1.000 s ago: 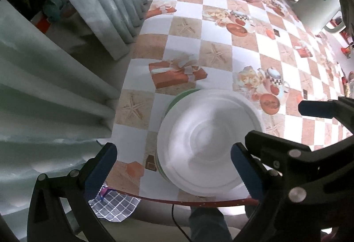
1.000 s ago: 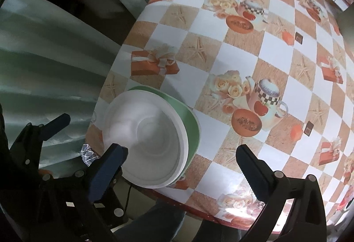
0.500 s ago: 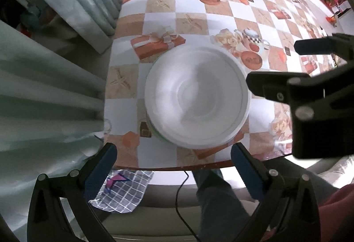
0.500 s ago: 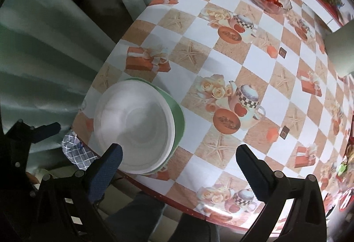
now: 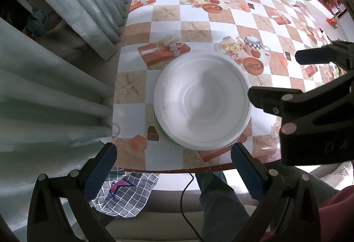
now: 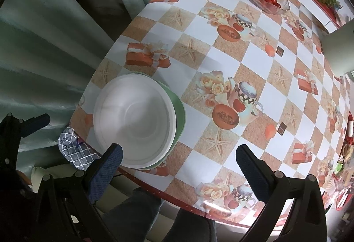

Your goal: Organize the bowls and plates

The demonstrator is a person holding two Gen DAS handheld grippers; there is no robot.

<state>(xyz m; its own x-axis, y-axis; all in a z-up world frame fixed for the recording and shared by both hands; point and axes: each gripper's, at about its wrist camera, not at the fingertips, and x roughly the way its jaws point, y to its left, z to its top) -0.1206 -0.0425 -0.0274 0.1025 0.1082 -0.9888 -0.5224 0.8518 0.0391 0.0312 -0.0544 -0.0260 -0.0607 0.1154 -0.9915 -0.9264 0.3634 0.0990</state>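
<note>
Near the counter's (image 5: 168, 27) front edge, the white bowl (image 5: 202, 100) sits on a green plate (image 6: 178, 107) (only its rim showing), both tools — left tool (image 5: 172, 166), right tool (image 6: 179, 164) — hovering spread wide, empty.

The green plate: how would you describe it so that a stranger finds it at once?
On the checkered table, look at the near corner by the curtain. A white bowl sits there; the green plate lies directly under it, only its rim showing. It is the only green dish.
</note>
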